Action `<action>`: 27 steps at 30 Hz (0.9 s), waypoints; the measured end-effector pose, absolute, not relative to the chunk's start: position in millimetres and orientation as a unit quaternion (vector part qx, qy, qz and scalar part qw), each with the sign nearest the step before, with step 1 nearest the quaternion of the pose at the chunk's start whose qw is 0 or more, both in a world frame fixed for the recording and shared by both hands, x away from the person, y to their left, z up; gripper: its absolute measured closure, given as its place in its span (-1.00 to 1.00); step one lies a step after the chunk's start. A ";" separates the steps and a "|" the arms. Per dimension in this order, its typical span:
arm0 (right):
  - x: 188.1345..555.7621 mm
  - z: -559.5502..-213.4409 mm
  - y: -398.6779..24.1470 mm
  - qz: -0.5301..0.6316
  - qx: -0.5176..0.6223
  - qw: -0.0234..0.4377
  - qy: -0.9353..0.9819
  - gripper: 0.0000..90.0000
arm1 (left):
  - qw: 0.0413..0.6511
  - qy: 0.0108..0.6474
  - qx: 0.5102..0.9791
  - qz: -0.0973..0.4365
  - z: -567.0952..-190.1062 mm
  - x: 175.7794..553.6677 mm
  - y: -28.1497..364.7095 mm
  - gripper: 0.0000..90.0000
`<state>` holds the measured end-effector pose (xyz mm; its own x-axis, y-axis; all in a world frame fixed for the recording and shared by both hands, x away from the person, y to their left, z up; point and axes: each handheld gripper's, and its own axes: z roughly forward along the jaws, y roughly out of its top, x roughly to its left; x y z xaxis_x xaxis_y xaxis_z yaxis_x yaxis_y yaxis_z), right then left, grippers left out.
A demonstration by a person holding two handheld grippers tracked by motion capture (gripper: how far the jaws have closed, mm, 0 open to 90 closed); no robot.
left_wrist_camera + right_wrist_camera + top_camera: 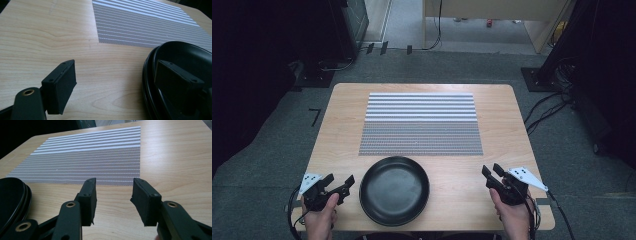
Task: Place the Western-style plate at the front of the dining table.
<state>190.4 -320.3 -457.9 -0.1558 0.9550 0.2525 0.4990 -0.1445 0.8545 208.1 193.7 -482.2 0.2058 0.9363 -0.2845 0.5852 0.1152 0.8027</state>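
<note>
I am holding my left gripper [340, 182] low over the near left part of the wooden table [337, 125], and its jaws are standing wide apart with nothing between them. In the left gripper view one pad [62, 86] is hanging above bare wood, while the other pad [175, 80] is showing in front of the rim of the black plate [394, 190], so the plate is lying just beside that finger, on the side toward my other hand. I cannot tell whether the pad is touching the rim.

I am holding my right gripper [492, 172] over the near right part of the table, and its jaws are also released, parted with only wood showing in the gap. In the right gripper view the black plate [12, 202] is sitting off past the finger that faces my left hand, clearly apart from it.

A striped mat [421, 124] is lying flat on the table beyond both sets of fingers, its near edge just ahead of my right fingertips and past the far rim of the plate. The stripes are looking broad and white at the far end and fine and grey at the near end. My left hand [321, 220] and my right hand [512, 215] are gripping the handles at the near table edge.
</note>
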 end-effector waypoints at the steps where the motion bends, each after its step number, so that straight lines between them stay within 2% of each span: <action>1: 191.0 -456.9 -318.2 0.459 0.603 0.247 0.604 0.22 | 0.446 0.599 0.636 0.196 -482.0 207.2 192.5 -0.63; 11: 198.7 -453.2 -295.3 0.472 0.587 0.224 0.618 0.13 | 0.451 0.587 0.644 0.192 -481.0 204.9 184.0 -0.63; 12: 200.0 -452.5 -287.9 0.476 0.579 0.217 0.625 0.24 | 0.450 0.584 0.649 0.188 -481.5 205.0 182.4 -0.63; 14: 200.9 -452.1 -281.5 0.478 0.570 0.210 0.635 0.30 | 0.450 0.579 0.655 0.184 -482.0 204.9 180.3 -0.61; 20: 206.1 -453.7 -256.8 0.469 0.556 0.200 0.656 0.34 | 0.459 0.562 0.666 0.172 -480.9 203.2 174.1 -0.33; 27: 211.8 -456.5 -228.9 0.464 0.542 0.189 0.675 0.28 | 0.457 0.557 0.677 0.152 -483.1 203.1 166.6 -0.04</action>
